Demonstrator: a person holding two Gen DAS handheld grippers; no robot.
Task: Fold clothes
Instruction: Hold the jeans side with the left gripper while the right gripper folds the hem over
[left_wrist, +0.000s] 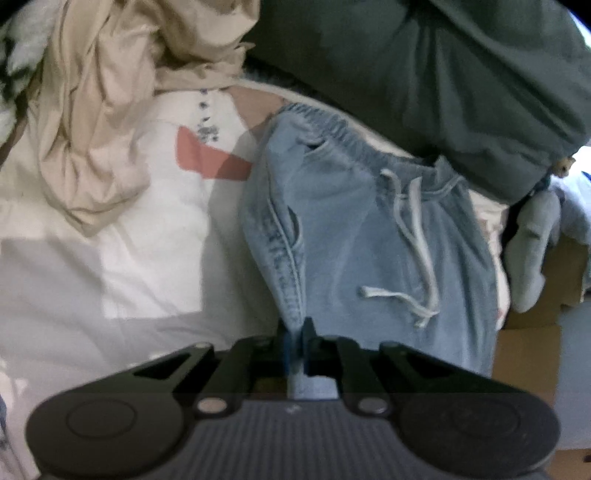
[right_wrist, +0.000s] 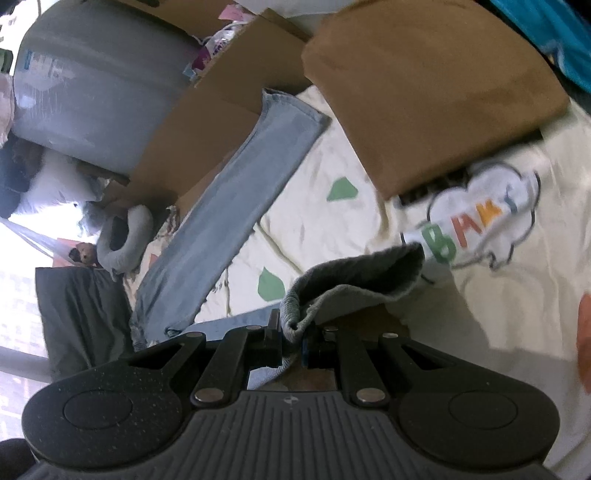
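Light blue denim pants (left_wrist: 351, 236) with an elastic waistband and a white drawstring (left_wrist: 417, 236) lie on a cream bedspread (left_wrist: 110, 266). My left gripper (left_wrist: 295, 332) is shut on the pants' side seam near the pocket. In the right wrist view my right gripper (right_wrist: 293, 334) is shut on a pant leg hem (right_wrist: 347, 284), which curls open above the jaws. The other pant leg (right_wrist: 225, 214) stretches flat across the bedspread (right_wrist: 461, 332) towards the far edge.
A crumpled beige garment (left_wrist: 103, 122) lies at the back left. A dark green garment (left_wrist: 443, 85) lies behind the waistband. A folded brown garment (right_wrist: 424, 92) sits on the bed. Cardboard boxes (right_wrist: 207, 125) and a grey bin (right_wrist: 96, 85) stand beside the bed.
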